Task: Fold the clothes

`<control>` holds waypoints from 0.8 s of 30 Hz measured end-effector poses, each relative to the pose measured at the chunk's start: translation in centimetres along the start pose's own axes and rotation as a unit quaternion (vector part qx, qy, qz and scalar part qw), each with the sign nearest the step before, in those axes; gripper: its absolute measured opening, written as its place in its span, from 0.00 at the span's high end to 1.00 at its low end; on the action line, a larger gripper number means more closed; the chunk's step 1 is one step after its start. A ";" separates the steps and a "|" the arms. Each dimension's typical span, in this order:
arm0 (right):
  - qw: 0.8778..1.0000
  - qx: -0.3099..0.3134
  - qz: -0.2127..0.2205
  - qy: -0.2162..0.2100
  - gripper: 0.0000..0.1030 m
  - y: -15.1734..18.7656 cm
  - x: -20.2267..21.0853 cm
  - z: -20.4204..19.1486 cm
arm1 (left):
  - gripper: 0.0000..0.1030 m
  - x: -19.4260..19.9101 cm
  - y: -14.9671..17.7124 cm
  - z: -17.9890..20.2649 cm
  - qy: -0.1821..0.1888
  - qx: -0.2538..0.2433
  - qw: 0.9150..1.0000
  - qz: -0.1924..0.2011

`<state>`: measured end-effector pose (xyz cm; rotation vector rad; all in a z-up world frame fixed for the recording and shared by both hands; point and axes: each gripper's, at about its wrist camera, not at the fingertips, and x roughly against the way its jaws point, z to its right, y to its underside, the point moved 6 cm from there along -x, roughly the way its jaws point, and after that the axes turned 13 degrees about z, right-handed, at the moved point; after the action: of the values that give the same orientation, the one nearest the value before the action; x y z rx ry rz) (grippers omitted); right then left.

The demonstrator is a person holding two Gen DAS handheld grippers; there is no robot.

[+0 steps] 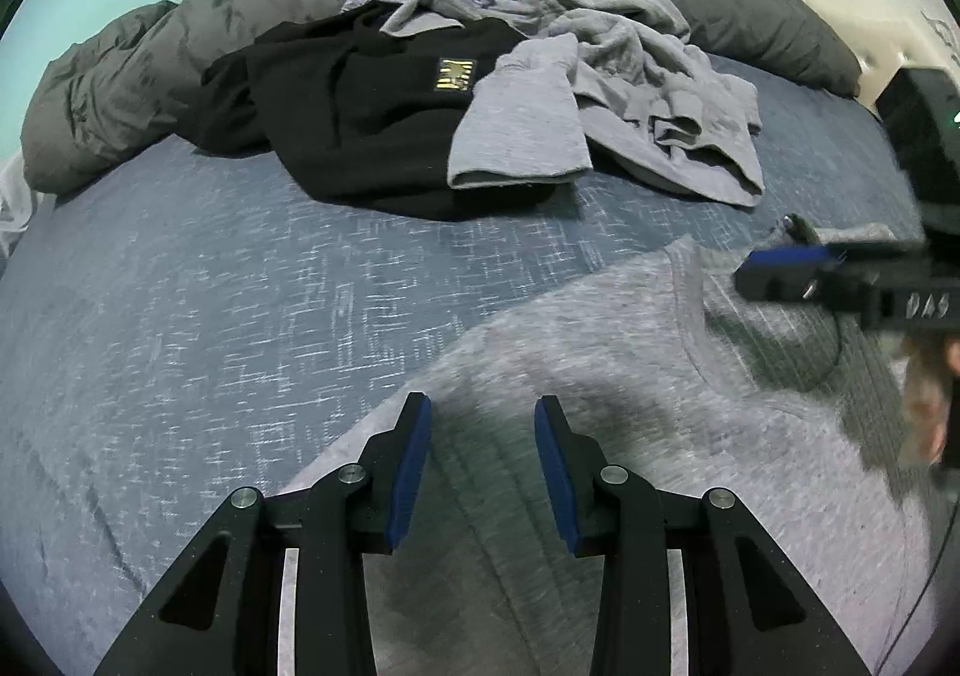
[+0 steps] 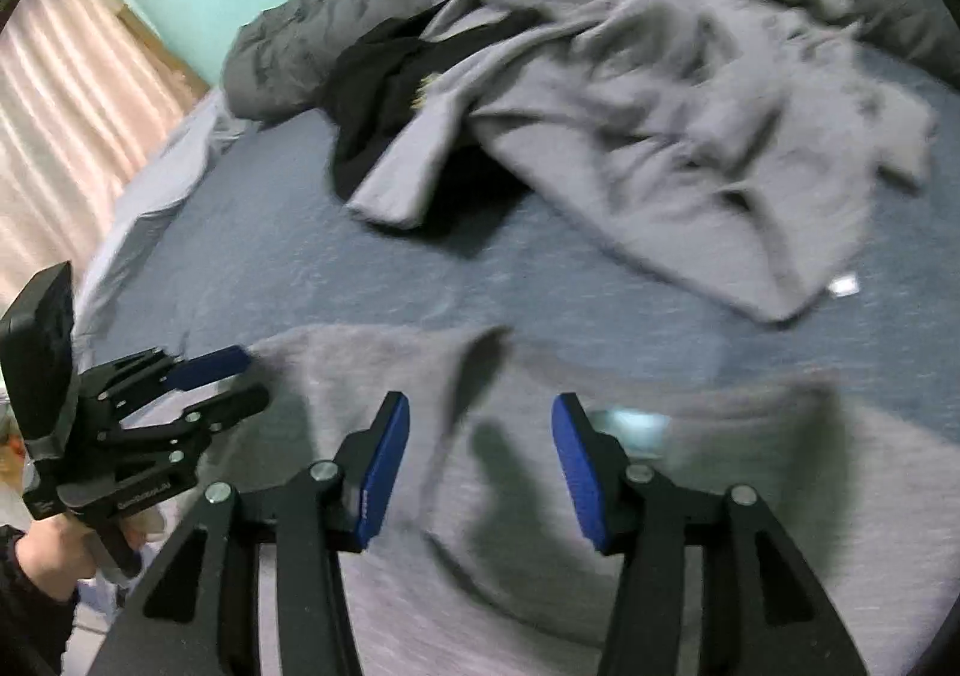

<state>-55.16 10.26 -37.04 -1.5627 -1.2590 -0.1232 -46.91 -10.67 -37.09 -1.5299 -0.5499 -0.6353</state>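
Judging by its drape, we take the grey T-shirt (image 1: 600, 376) spread on the blue bed sheet (image 1: 210, 316) for light, limp knit, best pinched at hem or shoulder seams. Our left gripper (image 1: 483, 430) and right gripper (image 2: 480, 430) both hover above it, jaws apart, nothing clamped.

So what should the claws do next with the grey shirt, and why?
Probably lower the left claw and pinch the grey shirt beneath it. Both claws hang open over the shirt with nothing between the pads; the right claw is near the collar. The shirt lies spread on the blue bedsheet, so a fold needs a grip first.
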 end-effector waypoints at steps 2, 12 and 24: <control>1.000 -0.006 -0.017 -0.004 0.50 0.5 -1.6 -0.4 | 0.62 0.2 0.0 -0.3 0.001 -0.002 1.000 0.002; 0.998 0.034 0.008 0.053 0.96 -2.1 -3.6 -0.7 | 0.62 -0.2 1.6 -1.5 -0.005 -0.008 1.000 -0.005; 0.993 0.030 0.043 0.102 0.66 -2.4 -1.2 1.2 | 0.62 0.8 2.7 -2.2 -0.013 -0.011 1.000 -0.016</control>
<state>-58.08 10.12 -36.72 -1.5096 -1.0258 -0.1834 -44.67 -13.06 -38.45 -1.5556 -0.5903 -0.6488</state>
